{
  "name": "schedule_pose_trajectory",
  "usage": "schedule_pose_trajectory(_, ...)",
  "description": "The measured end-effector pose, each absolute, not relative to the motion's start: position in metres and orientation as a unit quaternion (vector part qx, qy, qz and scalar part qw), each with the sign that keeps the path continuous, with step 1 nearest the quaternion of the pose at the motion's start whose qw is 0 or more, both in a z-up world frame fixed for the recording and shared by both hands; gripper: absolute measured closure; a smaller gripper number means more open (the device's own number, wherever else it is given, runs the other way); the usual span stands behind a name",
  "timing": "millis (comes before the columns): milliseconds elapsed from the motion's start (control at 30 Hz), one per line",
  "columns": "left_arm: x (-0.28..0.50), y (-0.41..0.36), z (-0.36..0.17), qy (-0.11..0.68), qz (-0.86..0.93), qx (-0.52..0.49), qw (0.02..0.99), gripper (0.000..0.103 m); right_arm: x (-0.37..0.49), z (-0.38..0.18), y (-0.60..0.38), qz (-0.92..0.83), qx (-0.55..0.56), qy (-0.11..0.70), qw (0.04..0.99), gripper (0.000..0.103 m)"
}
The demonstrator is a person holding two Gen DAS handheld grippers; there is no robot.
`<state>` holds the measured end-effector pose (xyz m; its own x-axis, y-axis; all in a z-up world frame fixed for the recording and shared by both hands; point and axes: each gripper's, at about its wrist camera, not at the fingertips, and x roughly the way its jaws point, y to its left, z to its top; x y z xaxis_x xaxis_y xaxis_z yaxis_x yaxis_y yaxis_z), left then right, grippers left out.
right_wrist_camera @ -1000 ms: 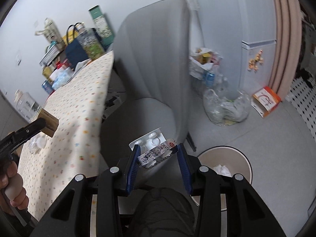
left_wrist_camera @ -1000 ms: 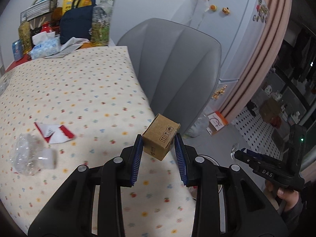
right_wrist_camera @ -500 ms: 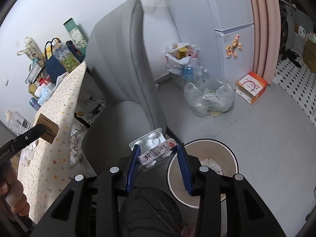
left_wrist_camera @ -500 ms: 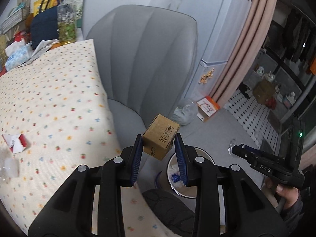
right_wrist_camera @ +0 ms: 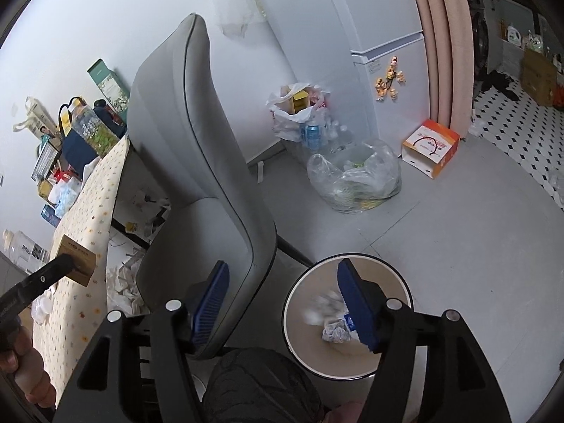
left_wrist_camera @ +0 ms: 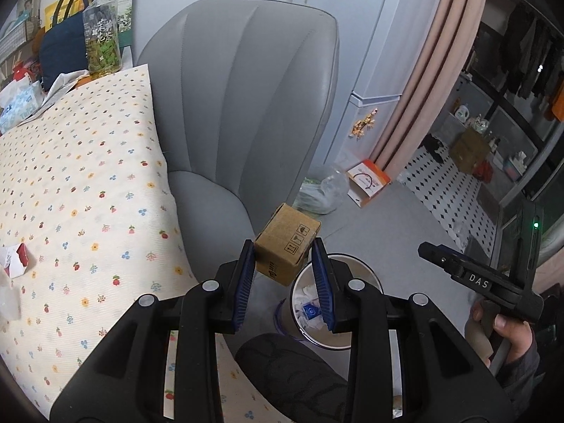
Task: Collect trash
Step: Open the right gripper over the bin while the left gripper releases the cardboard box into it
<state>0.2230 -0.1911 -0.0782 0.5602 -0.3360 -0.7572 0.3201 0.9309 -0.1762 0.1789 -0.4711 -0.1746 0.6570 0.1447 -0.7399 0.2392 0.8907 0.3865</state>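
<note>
While the left gripper (left_wrist_camera: 283, 268) is clamped on a small box (left_wrist_camera: 287, 246), held tilted in the air between the chair (left_wrist_camera: 243, 105) and the bin (left_wrist_camera: 338, 331), the right gripper (right_wrist_camera: 283, 303) is seen with its jaws spread wide and nothing between them. Only in the left wrist view are the box's printed handling symbols shown, along with a red-and-white wrapper (left_wrist_camera: 16, 259) lying on the dotted tablecloth (left_wrist_camera: 81, 176) near its left edge. Only in the right wrist view is the bin's whole rim (right_wrist_camera: 347, 317) shown, directly under the right-hand finger, with crumpled paper (right_wrist_camera: 335, 333) and a blurred pale scrap (right_wrist_camera: 322, 305) inside. From the left, the bin is half hidden by the gripper fingers and by a dark-clad knee (left_wrist_camera: 289, 377). In the right view the box (right_wrist_camera: 75, 259) appears again at the far left, over the table edge. Around the bin, a clear bag (right_wrist_camera: 354, 181) of waste, a white bag (right_wrist_camera: 298, 120) with bottles and cans, and an orange carton (right_wrist_camera: 431, 146) are set on the grey floor by the fridge (right_wrist_camera: 387, 35). A bottle (left_wrist_camera: 102, 37) and a dark tote (left_wrist_camera: 61, 51) are stood at the table's far end.
</note>
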Motion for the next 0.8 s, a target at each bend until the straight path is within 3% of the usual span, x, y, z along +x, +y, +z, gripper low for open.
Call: schedule_pose_trajectory(800, 0.229, -0.31, -0.107, 0.468, -0.267, 0.043, 0.841, 0.069, 0.126, -0.18, -0.554, -0.1, 0.264, 0.393, 0.875, 0.036)
